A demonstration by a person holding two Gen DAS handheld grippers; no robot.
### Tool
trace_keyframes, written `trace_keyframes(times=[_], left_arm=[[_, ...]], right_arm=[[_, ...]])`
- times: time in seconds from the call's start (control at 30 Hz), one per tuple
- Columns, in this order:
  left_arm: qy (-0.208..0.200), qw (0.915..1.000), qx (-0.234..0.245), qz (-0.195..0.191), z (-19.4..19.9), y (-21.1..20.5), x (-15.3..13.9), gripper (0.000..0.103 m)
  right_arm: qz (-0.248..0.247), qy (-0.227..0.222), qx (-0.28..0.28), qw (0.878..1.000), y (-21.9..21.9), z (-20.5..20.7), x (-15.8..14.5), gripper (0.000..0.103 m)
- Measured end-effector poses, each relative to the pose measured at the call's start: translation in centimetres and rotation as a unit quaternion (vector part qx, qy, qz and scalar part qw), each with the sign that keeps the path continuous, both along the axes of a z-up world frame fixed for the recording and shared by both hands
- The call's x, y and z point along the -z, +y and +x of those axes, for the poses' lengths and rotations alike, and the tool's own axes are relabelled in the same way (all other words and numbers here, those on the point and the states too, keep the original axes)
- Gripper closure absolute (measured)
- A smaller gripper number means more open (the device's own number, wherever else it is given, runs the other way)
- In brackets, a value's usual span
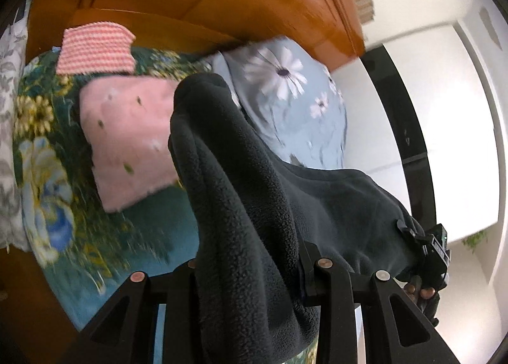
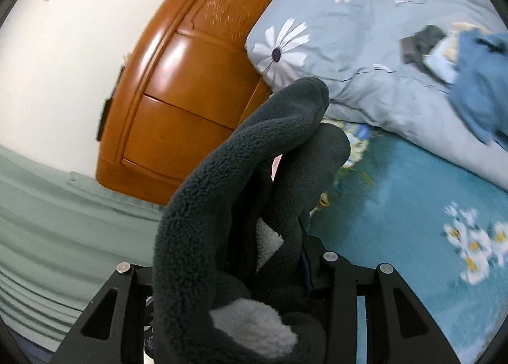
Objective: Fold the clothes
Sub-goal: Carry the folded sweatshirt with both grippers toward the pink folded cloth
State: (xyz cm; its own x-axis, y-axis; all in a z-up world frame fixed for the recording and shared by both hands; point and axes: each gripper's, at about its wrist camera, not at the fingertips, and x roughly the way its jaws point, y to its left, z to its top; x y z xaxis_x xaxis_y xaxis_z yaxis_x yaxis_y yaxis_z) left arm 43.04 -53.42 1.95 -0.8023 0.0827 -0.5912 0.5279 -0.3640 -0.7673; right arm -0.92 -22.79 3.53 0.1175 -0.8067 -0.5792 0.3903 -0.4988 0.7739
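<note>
A dark grey fleece garment (image 1: 247,192) is bunched between the jaws of my left gripper (image 1: 250,268) and held up above the bed; its cloth hides the fingertips. The same fleece stretches right to my other gripper (image 1: 435,253), seen at the far end of the cloth. In the right wrist view my right gripper (image 2: 254,268) is shut on a thick fold of the fleece garment (image 2: 222,205), which shows pale lining patches and covers the jaws.
A teal floral bedsheet (image 1: 63,205) (image 2: 397,205) lies below. A pink folded cloth (image 1: 130,138) and a red checked cloth (image 1: 95,49) lie on it. A light blue daisy duvet (image 2: 365,46) (image 1: 285,84) and a blue garment (image 2: 482,84) sit beside the wooden headboard (image 2: 177,94).
</note>
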Motion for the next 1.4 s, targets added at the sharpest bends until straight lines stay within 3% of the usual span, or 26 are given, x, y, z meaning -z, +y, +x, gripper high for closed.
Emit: trace_keyframes(times=[0.33,0.57,0.7,1.0,1.23,1.4], left_arm=[[-0.009,0.9968,-0.079,0.002,0.0,-13.0,3.8,0.069],[-0.013,0.9894,-0.142,-0.029,1.9,-17.6,4.8,0.069],[-0.027,0.9836,-0.174,-0.039,3.3,-18.1,7.0,0.069],[-0.058,0.9821,-0.179,0.014,3.4,-15.7,14.8,0.069],[-0.078,0.9833,-0.152,0.062,2.9,-11.9,19.6,0.069],[-0.085,0.9788,-0.168,0.08,3.1,-12.1,21.9,0.068]], right_arm=[[0.036,0.009,-0.104,0.994,-19.6,-5.5,2.6,0.059],[0.02,0.013,-0.174,0.984,-30.8,-7.6,4.7,0.059],[0.007,0.015,-0.229,0.973,-35.4,-7.6,7.5,0.059],[0.07,-0.022,-0.272,0.959,-37.1,-8.4,17.7,0.059],[0.102,-0.045,-0.242,0.964,-34.4,-11.1,22.7,0.059],[0.122,-0.062,-0.225,0.965,-33.6,-11.2,26.3,0.058]])
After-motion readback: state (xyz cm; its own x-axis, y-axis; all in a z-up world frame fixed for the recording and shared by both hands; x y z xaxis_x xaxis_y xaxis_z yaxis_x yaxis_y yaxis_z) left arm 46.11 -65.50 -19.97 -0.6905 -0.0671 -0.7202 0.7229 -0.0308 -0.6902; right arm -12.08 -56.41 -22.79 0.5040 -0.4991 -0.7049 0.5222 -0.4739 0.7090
